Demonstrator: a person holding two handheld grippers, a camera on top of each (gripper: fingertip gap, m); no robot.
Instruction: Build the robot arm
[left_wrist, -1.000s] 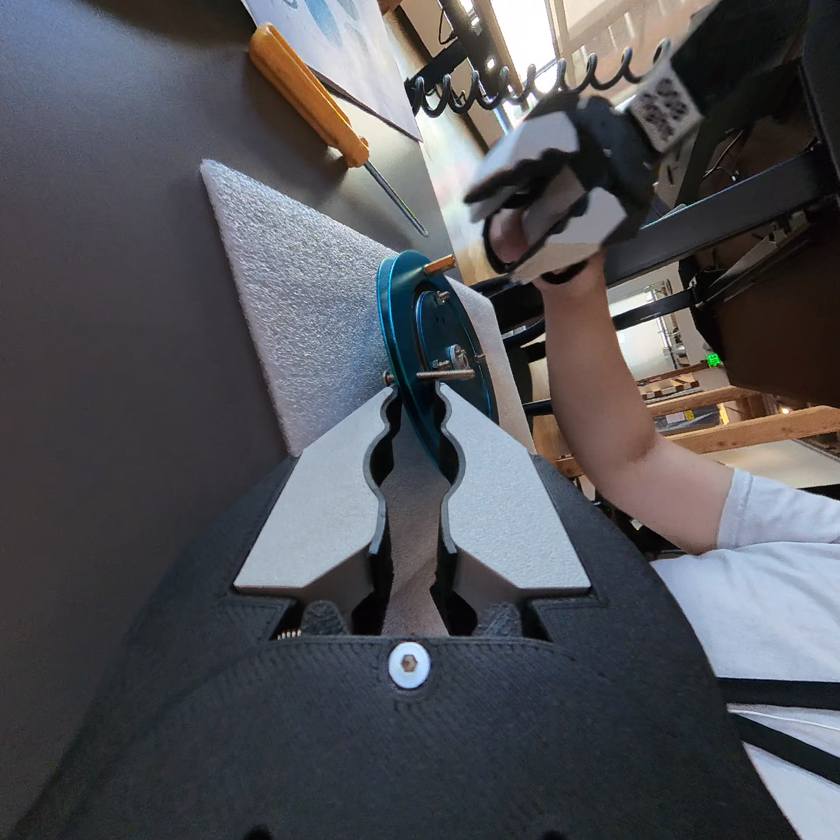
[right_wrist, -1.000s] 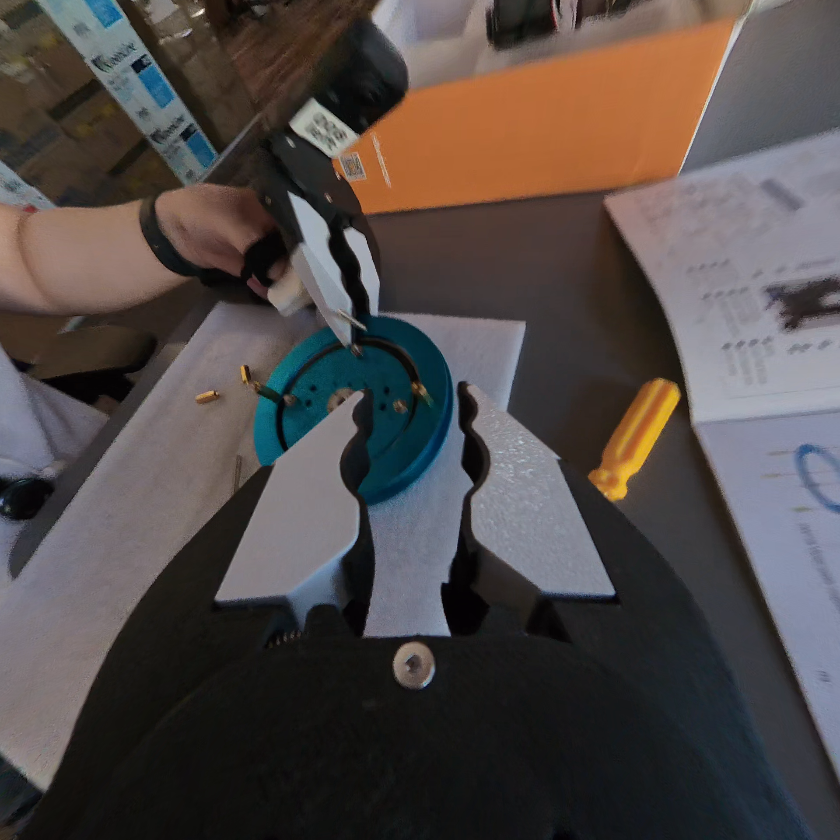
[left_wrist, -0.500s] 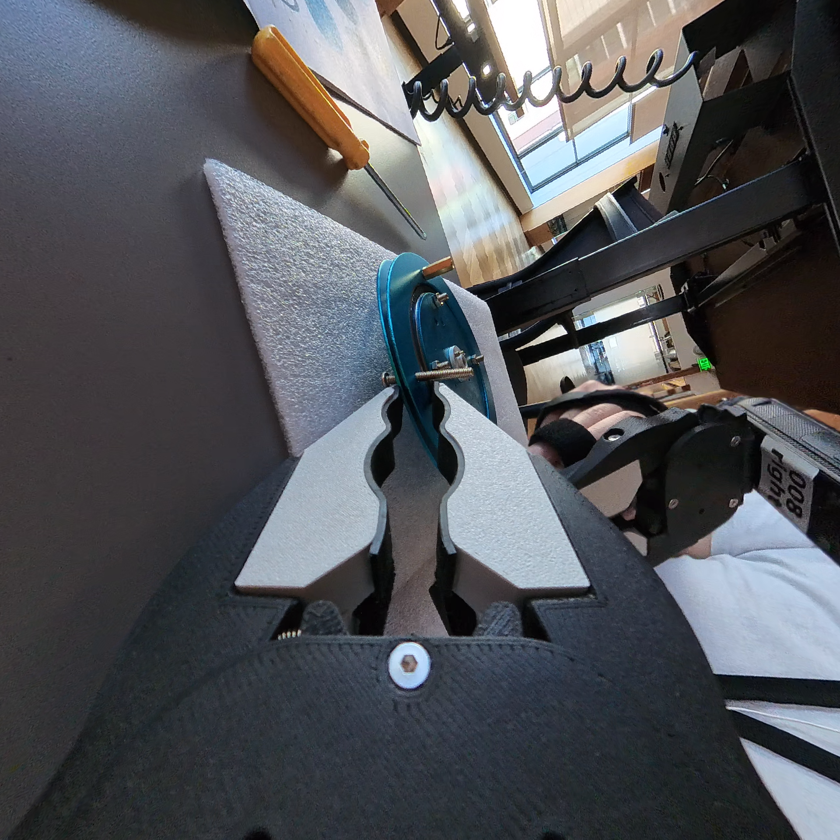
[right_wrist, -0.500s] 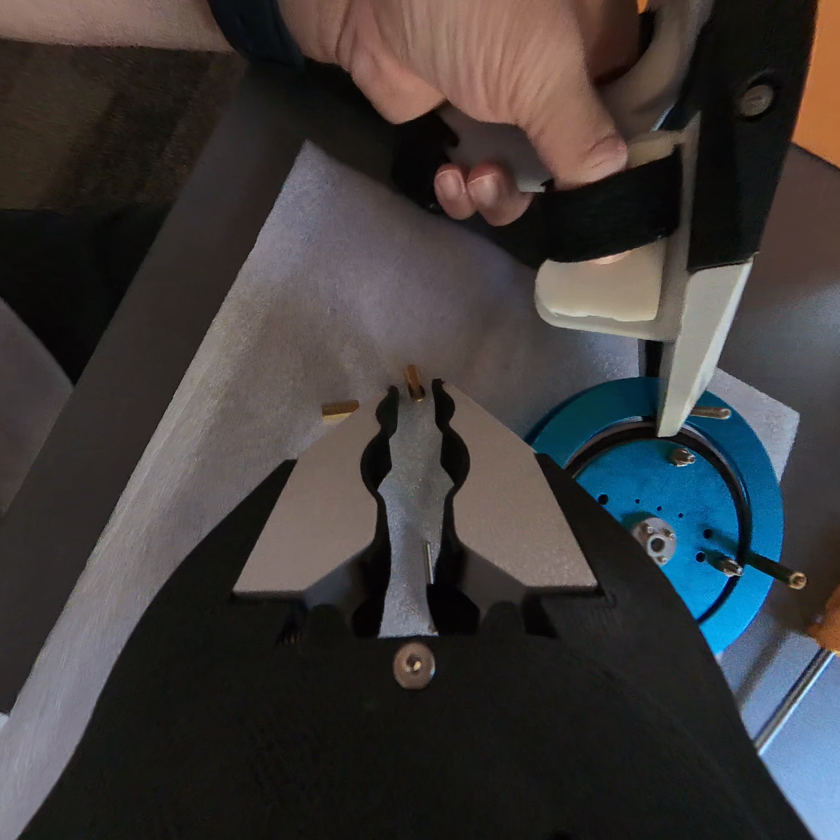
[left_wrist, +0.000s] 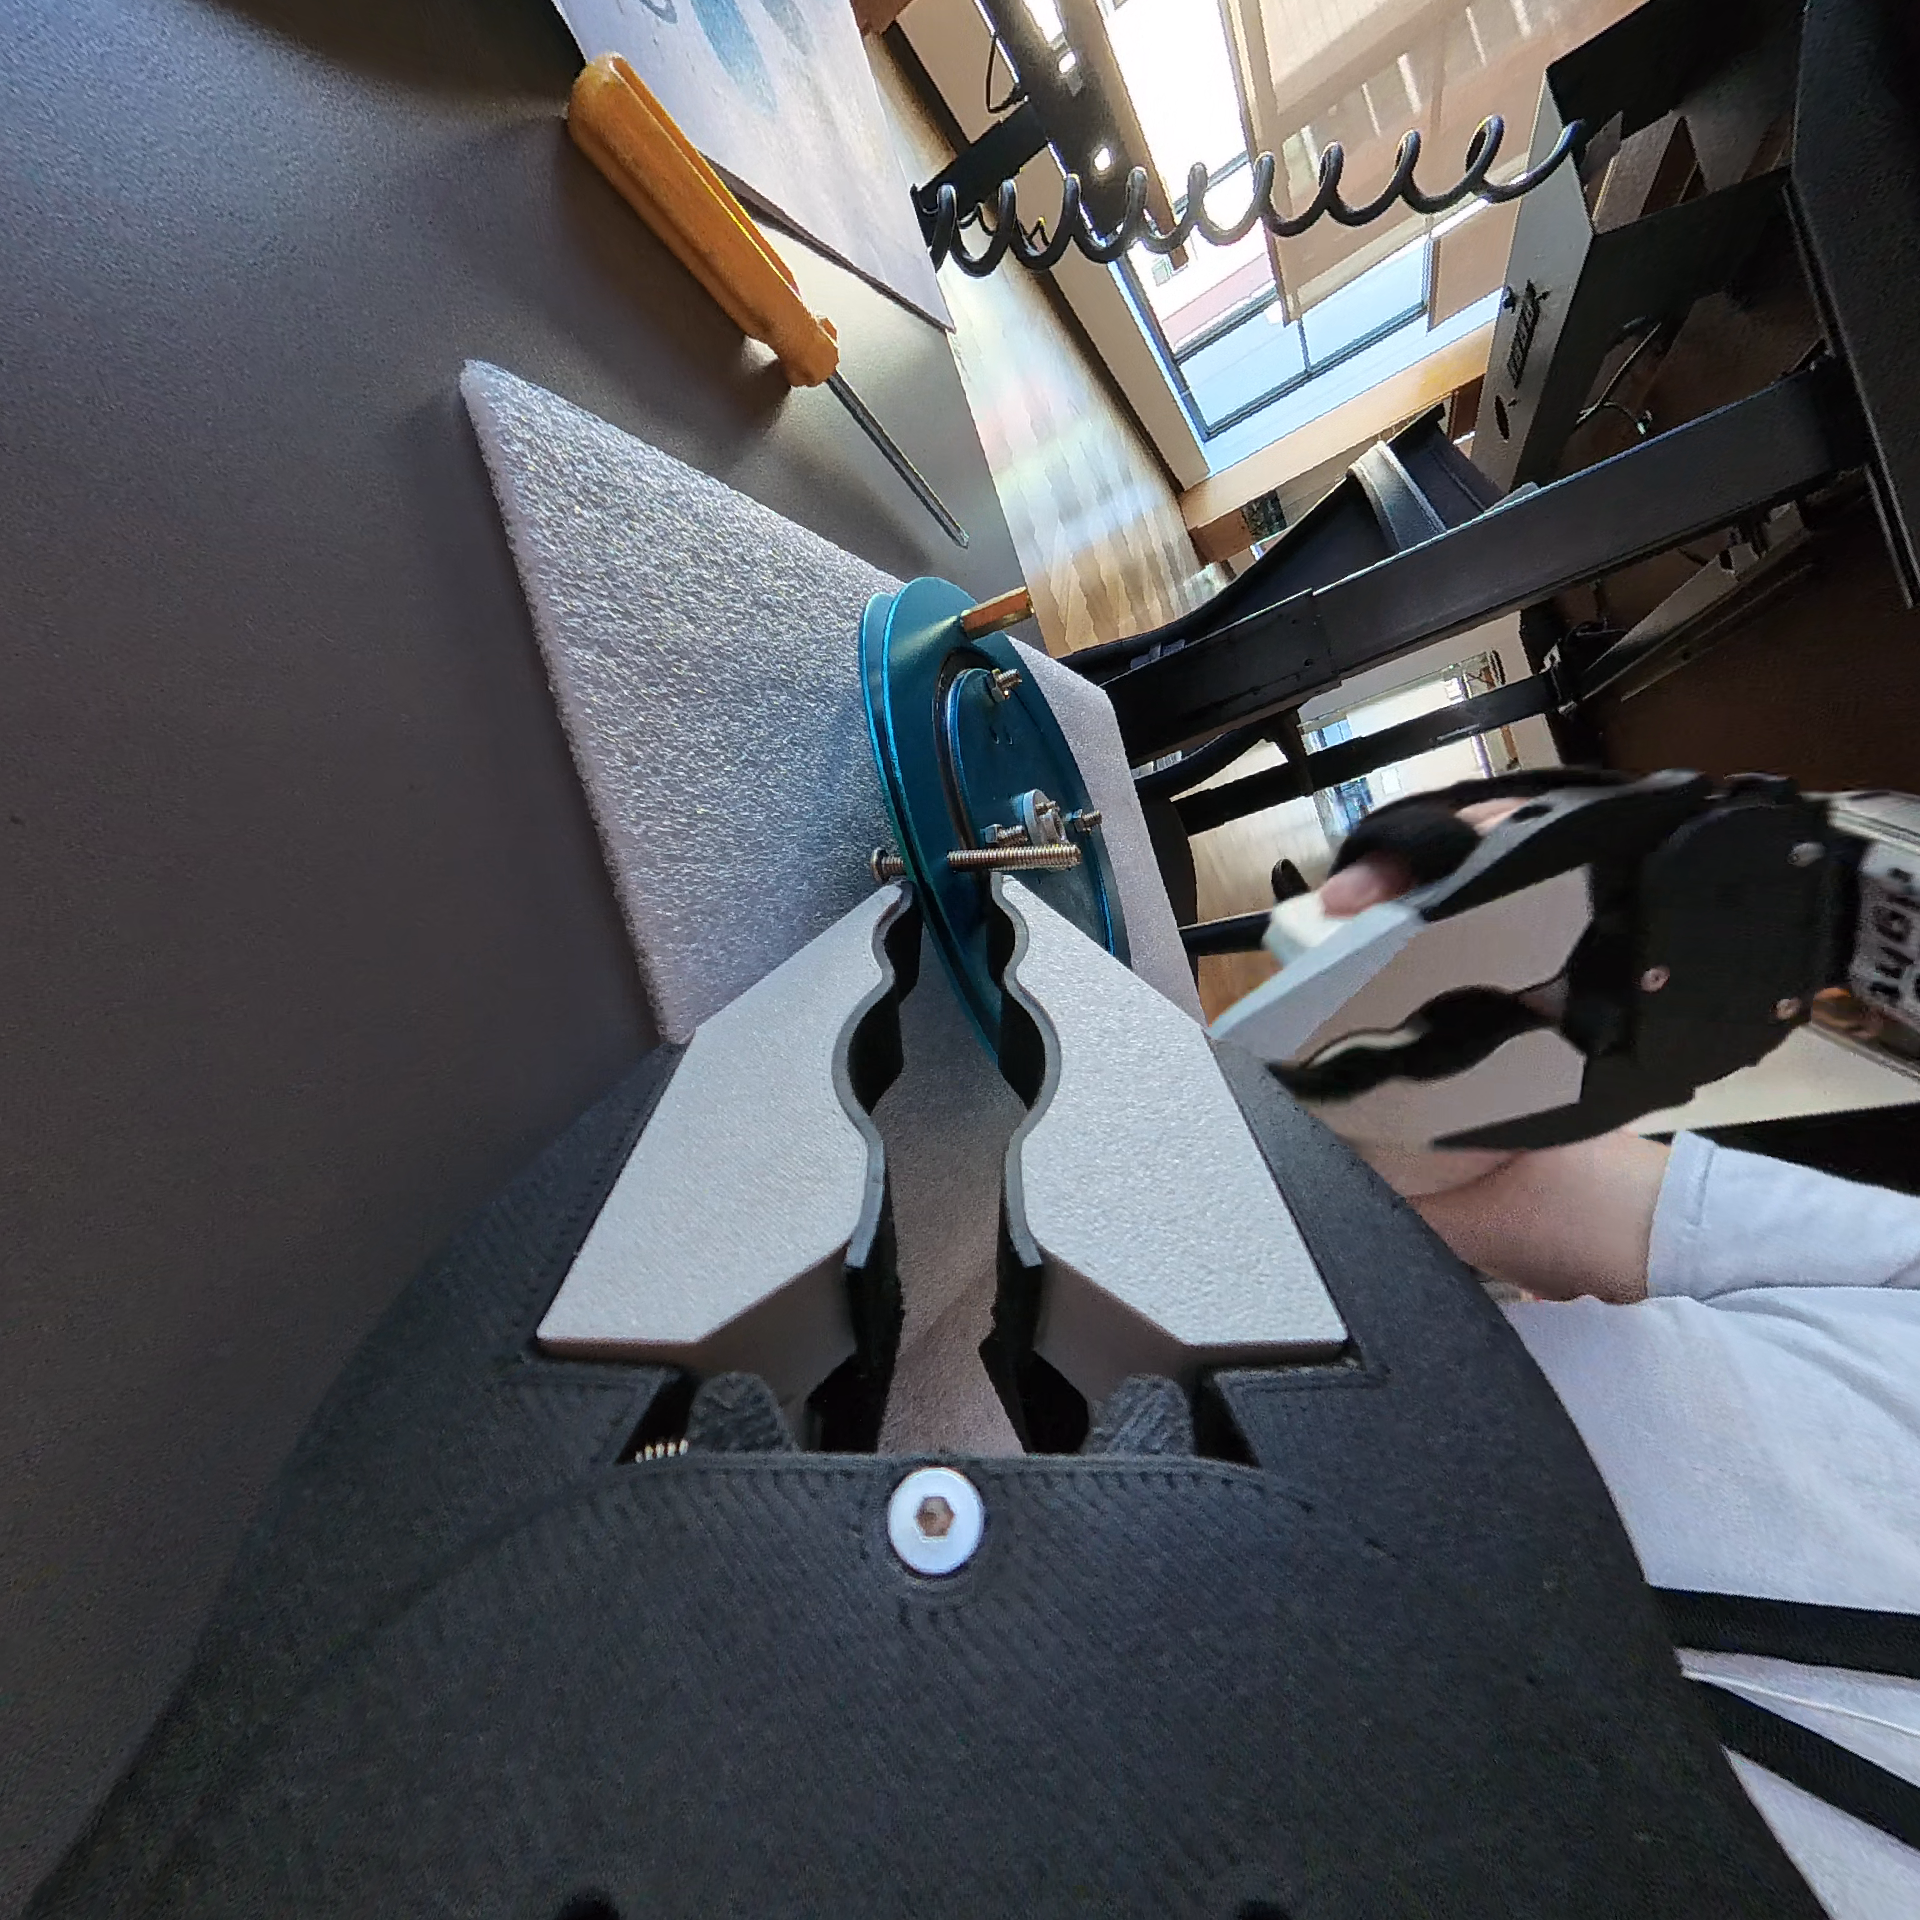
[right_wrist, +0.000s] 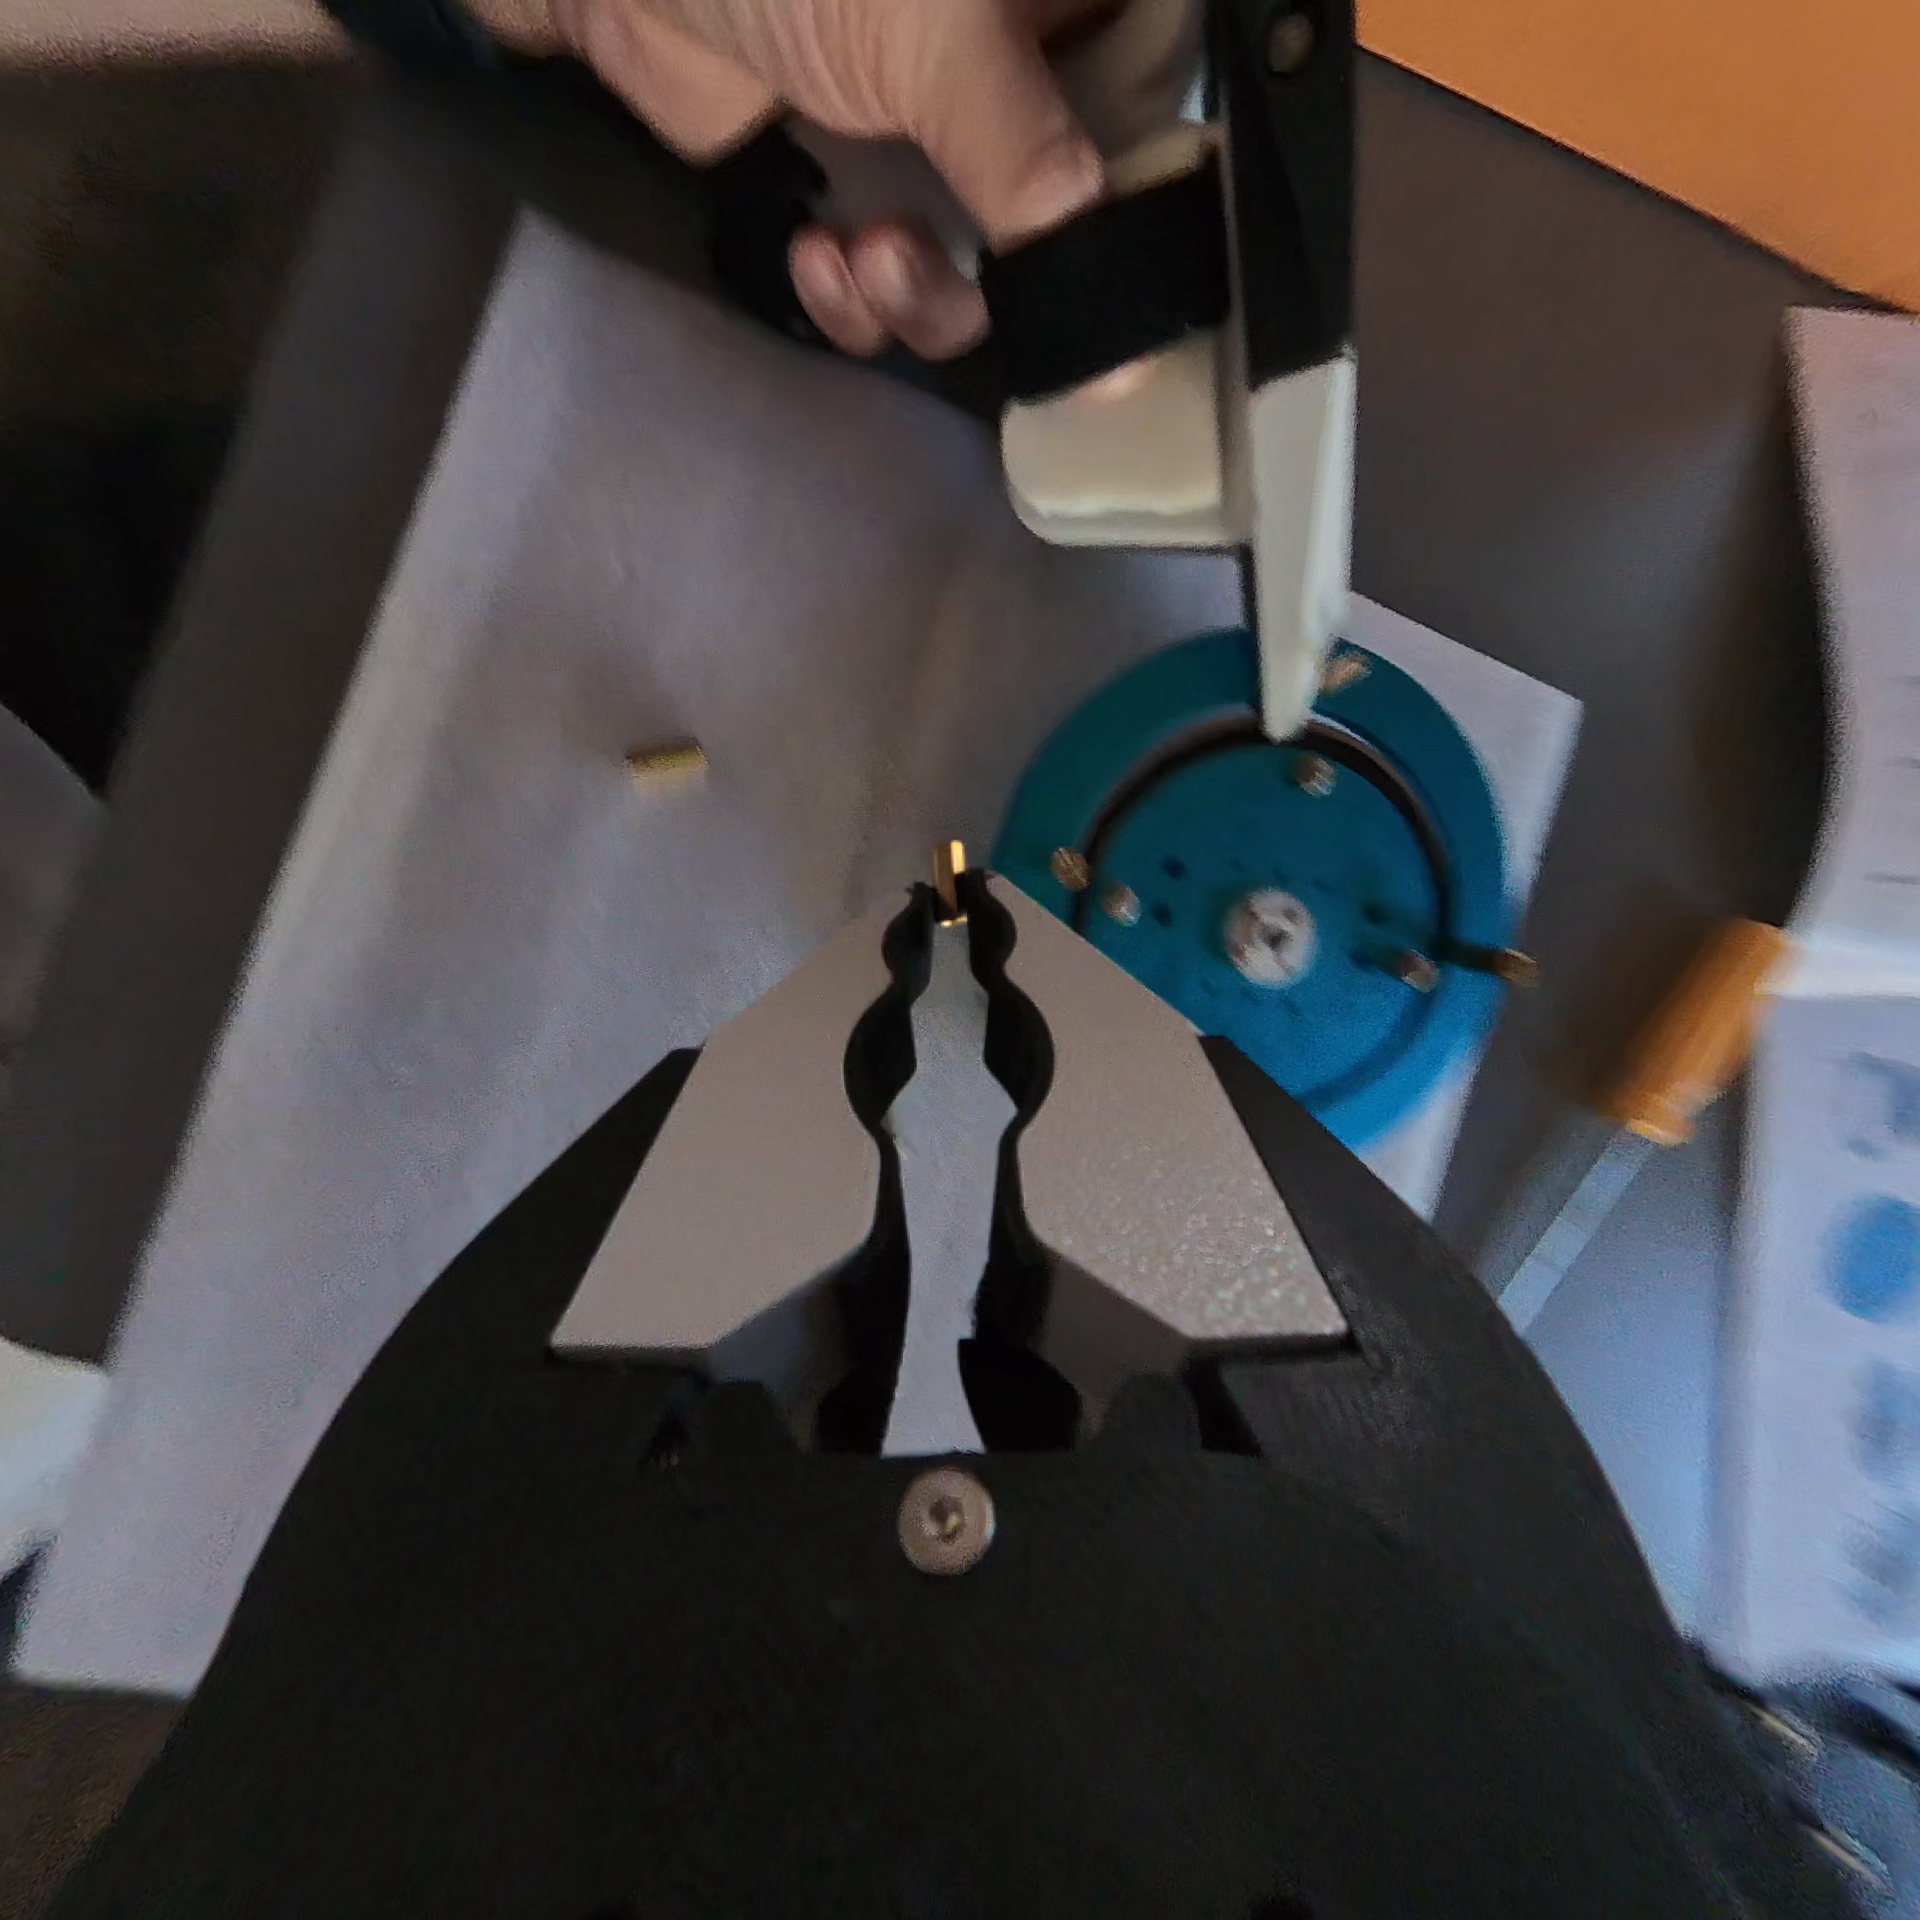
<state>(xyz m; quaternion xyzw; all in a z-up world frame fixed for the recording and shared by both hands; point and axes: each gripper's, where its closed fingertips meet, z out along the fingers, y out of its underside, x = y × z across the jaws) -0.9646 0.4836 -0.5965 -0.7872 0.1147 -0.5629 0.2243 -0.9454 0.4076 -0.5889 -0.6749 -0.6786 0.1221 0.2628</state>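
Observation:
A blue metal disc (left_wrist: 992, 831) with screws and brass standoffs stands on edge on a white foam sheet (left_wrist: 686, 665). My left gripper (left_wrist: 948, 894) is shut on the disc's rim. In the right wrist view this gripper reaches down from the top onto the disc (right_wrist: 1247, 831). My right gripper (right_wrist: 948, 899) is shut on a small brass standoff (right_wrist: 948, 868) at its fingertips, just left of the disc above the foam (right_wrist: 582, 582). It also shows blurred in the left wrist view (left_wrist: 1247, 1039), to the right of the disc.
A second brass standoff (right_wrist: 665, 774) lies loose on the foam to the left. A yellow-handled screwdriver (right_wrist: 1683, 1029) lies on the dark table right of the disc, next to printed paper (right_wrist: 1849, 1039). An orange box (right_wrist: 1662, 125) stands at the back. The tips of one gripper are about 8 cm away from the tips of the other. The yellow-handled screwdriver (right_wrist: 1683, 1029) is closer to my left gripper, around 15 cm from its tips; the right tips are 20 cm off. My left wrist view (left_wrist: 735, 276) looks at it from another angle.
My right gripper has closed on the brass standoff and moved with it towards the disc. My left gripper keeps its hold on the disc's rim and has not moved.

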